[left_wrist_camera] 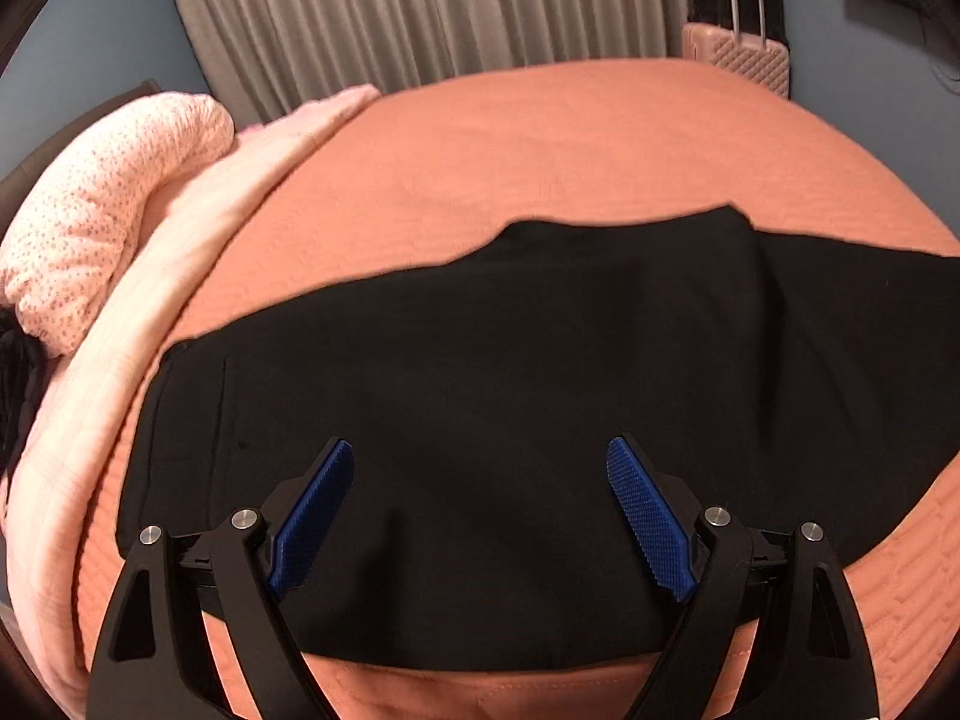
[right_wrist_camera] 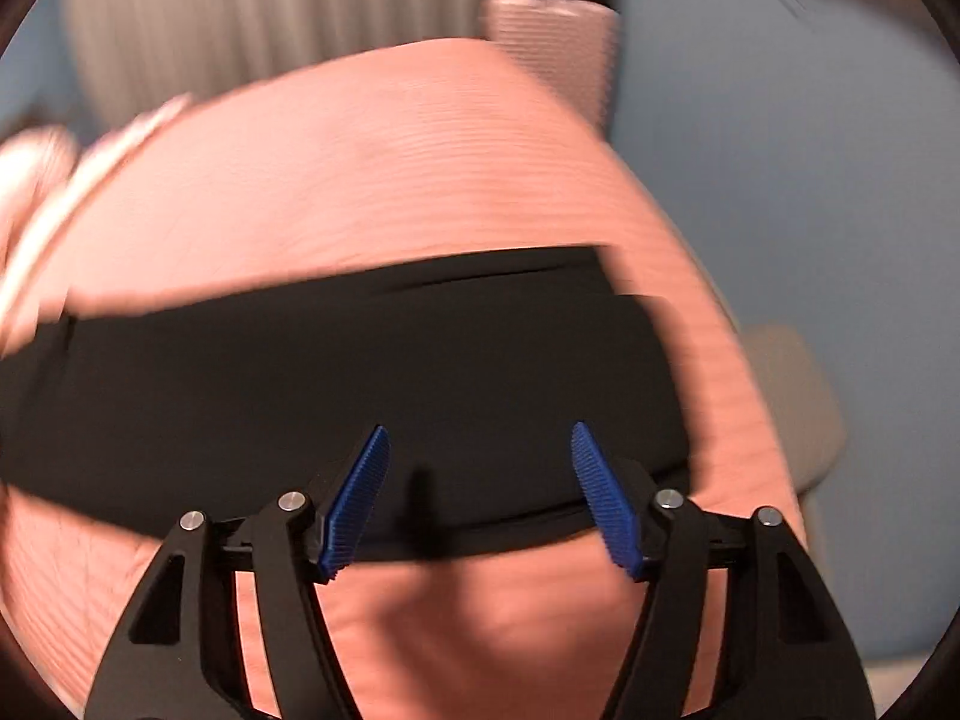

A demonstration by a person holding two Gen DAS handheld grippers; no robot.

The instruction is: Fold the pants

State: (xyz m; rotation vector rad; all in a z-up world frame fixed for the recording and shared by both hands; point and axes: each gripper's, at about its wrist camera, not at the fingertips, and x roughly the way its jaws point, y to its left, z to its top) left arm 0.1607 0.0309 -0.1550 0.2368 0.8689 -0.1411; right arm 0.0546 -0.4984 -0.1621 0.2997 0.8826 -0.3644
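The left gripper [left_wrist_camera: 480, 462] and right gripper [right_wrist_camera: 480, 444] both hover with jaws spread apart, holding nothing, above the black pants [left_wrist_camera: 480, 360], which lie flat across the orange bedspread [left_wrist_camera: 540, 150]. Left of the pants lie a pink blanket [left_wrist_camera: 198, 228] and a dotted pillow [left_wrist_camera: 108, 198]. Beyond the pants stand a pink suitcase [left_wrist_camera: 744, 54] and grey curtains [left_wrist_camera: 420, 0].

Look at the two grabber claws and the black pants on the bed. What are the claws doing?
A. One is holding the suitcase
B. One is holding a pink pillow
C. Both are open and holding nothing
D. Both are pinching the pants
C: the left gripper and the right gripper both have their blue fingers spread wide with nothing between them, while the black pants lie flat on the orange bedspread.
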